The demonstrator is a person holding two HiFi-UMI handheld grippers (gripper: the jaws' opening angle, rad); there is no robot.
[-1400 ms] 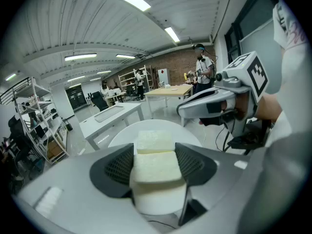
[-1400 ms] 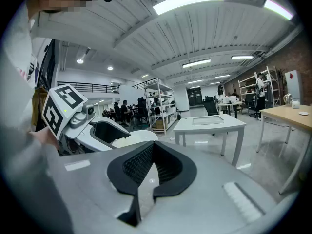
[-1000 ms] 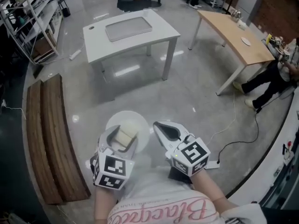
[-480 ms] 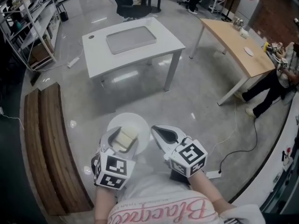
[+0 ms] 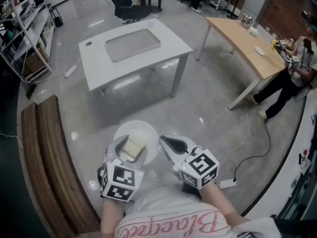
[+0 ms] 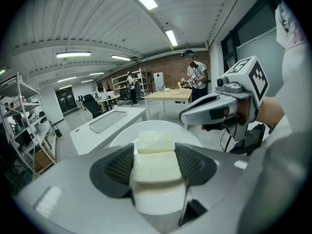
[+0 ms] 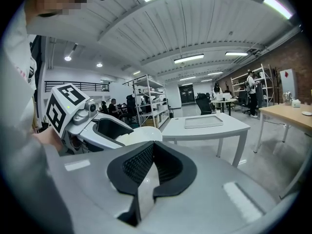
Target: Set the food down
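Note:
The food point(image 5: 132, 144) is a pale, soft block stacked on a second one, resting on a round white plate point(image 5: 142, 129) held above the floor. My left gripper point(image 5: 130, 145) is shut on the near block point(image 6: 157, 165), a pad against each side, with the plate point(image 6: 191, 133) spreading out beyond it. My right gripper point(image 5: 164, 139) is shut on the plate's right rim, which appears edge-on as a thin white strip point(image 7: 145, 185) between its pads point(image 7: 131, 165). Each gripper shows in the other's view: the right gripper point(image 6: 210, 113) and the left gripper point(image 7: 103, 128).
A white table point(image 5: 163, 38) carrying a grey tray point(image 5: 132, 44) stands ahead. A wooden table point(image 5: 245, 38) is at the right, where a person point(image 5: 290, 78) sits. A dark wooden bench point(image 5: 47, 157) runs along the left, with shelving point(image 5: 22, 14) beyond. A cable point(image 5: 247, 152) lies on the floor.
Both grippers keep their holds and their place before me. The white table and the bench have slid leftward in the head view as I move across the room.

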